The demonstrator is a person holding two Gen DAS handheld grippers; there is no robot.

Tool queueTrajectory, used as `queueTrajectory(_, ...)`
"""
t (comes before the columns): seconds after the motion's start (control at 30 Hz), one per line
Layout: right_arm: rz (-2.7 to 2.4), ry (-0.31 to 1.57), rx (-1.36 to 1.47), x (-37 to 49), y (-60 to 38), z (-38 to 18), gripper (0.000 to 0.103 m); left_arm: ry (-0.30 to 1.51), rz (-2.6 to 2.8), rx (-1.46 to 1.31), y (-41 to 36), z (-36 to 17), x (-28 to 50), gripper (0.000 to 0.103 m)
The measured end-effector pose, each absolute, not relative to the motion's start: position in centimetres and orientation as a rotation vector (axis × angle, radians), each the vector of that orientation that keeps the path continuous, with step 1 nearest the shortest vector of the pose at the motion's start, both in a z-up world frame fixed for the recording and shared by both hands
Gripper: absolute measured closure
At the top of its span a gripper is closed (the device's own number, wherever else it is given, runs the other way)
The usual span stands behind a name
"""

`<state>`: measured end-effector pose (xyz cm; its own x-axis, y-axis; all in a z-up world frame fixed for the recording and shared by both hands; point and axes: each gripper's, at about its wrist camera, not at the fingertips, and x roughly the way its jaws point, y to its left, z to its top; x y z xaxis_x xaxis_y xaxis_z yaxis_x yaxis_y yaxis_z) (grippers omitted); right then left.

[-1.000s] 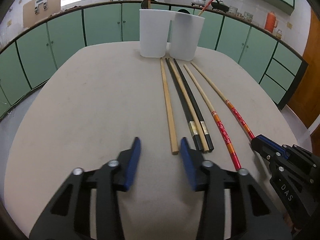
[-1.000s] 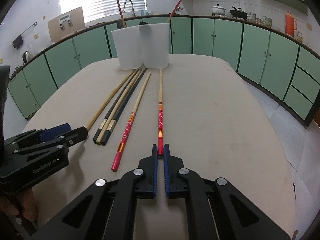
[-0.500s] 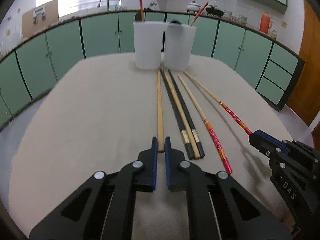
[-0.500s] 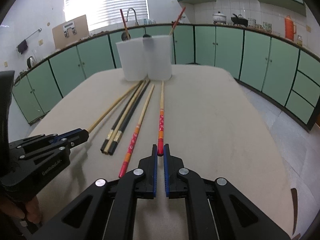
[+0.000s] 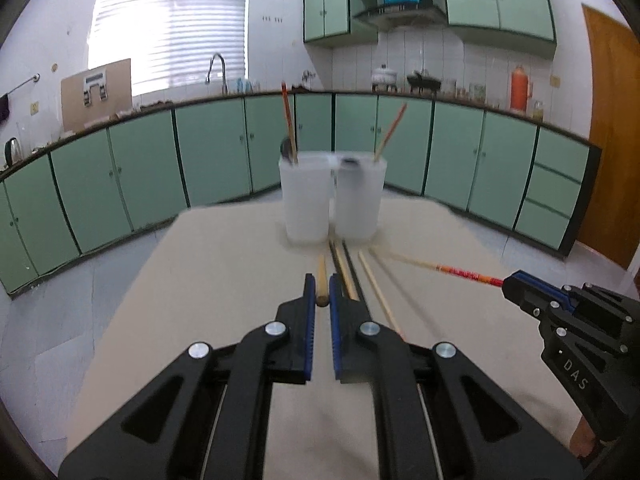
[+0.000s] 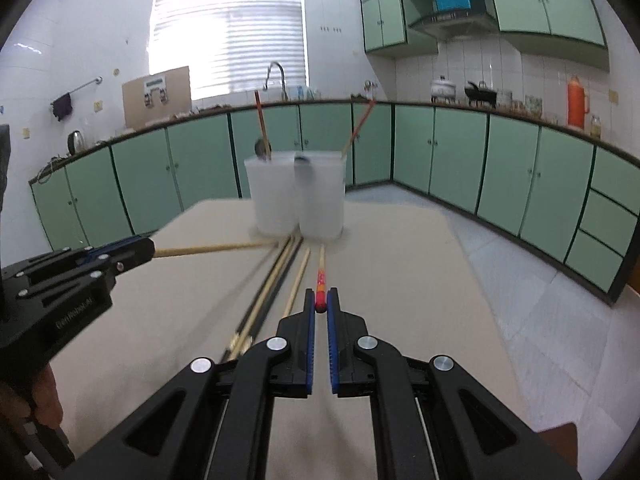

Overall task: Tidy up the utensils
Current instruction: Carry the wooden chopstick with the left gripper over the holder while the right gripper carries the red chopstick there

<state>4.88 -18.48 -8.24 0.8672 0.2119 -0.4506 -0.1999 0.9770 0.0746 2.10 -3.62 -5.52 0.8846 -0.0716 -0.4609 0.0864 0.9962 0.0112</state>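
My left gripper (image 5: 321, 285) is shut on the near end of a plain wooden chopstick (image 5: 321, 270), held above the beige table (image 5: 220, 280). My right gripper (image 6: 320, 297) is shut on the near end of a red-patterned chopstick (image 6: 320, 280). Each view shows the other gripper at its edge: the right gripper (image 5: 510, 282) with its red chopstick (image 5: 468, 274), the left gripper (image 6: 144, 250) with its wooden chopstick (image 6: 212, 248). Two white cups (image 5: 306, 200) (image 5: 358, 200) stand at the far end, a chopstick sticking out of each. Black and wooden chopsticks (image 6: 268, 296) lie between the grippers.
Another red-patterned chopstick (image 6: 296, 284) lies on the table beside the black pair. Green cabinets (image 5: 208, 152) ring the room beyond the table's edges, with grey floor (image 6: 520, 260) on both sides. A hand (image 6: 44, 400) holds the left gripper's grip.
The left gripper closed on the wooden chopstick. Both grippers then rose and tipped up, lifting the near ends of their chopsticks off the table; more of the room shows now.
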Motion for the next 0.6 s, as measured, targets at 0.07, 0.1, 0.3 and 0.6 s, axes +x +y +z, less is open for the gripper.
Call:
queueTrajectory(0.07, 0.224, 0.453, 0.039, 5.1, -18.8, -7.0, 0.097, 0.453, -0.088, 0.027, -3.4, -4.4, 2.0, 0.097)
queueTrajectory(0.1, 0.226, 0.446, 0.041, 5.1, -18.9, -6.6, 0.097, 0.44, -0.09, 0.024, -3.4, -3.9, 2.0, 0.097)
queueTrajectory(0.3, 0.234, 0.392, 0.049, 5.7, -19.5, -3.9, 0.097, 0.395, -0.1, 0.009, -2.9, -1.6, 2.4, 0.097)
queueTrajectory(0.6, 0.26, 0.341, 0.053, 6.2, -19.5, -1.4, 0.097, 0.358, -0.108, -0.009, -2.8, 0.3, 2.7, 0.097)
